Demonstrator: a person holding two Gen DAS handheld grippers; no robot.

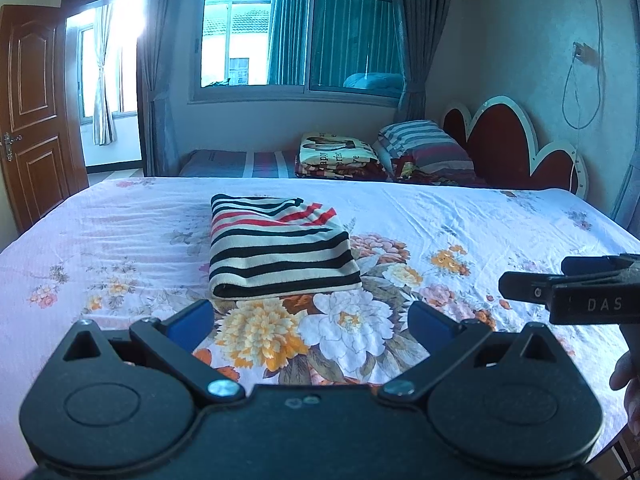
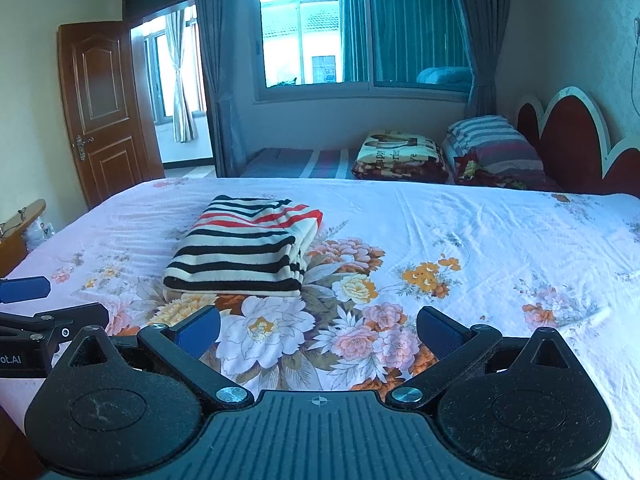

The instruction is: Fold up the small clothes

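Bedroom, a bed with a floral sheet [image 1: 460, 216] as the work surface. Nearest the cameras: left hand-held gripper [image 1: 312, 322] jaws spread wide, nothing between the blue pads, hovering over the sheet's big flower print just short of the striped garment. Right hand-held gripper [image 2: 318, 330] same state, jaws apart and empty, also on the near side of the garment and off to its right; in the left view its black fingers show side-on well to the right of the garment.

Striped garment [image 1: 280, 252] lies mid-bed, already a compact rectangle, black-and-cream stripes on the near part, red stripes on the far part. Near edge is a rounded fold, layered edges show on its right side. The far red-striped part looks a bit bunched and not flush.

Judgement: fold looks about finished; what's left is tidying. To do it well, come in low, pinch only the loose far corner layers, pull flat toward the garment's far edge, don't drag the whole stack across the sheet.

Beyond the garment: second bed with folded blanket [image 1: 336, 154] and striped pillow [image 1: 424, 140], red headboard [image 1: 504, 144], window, open wooden door.
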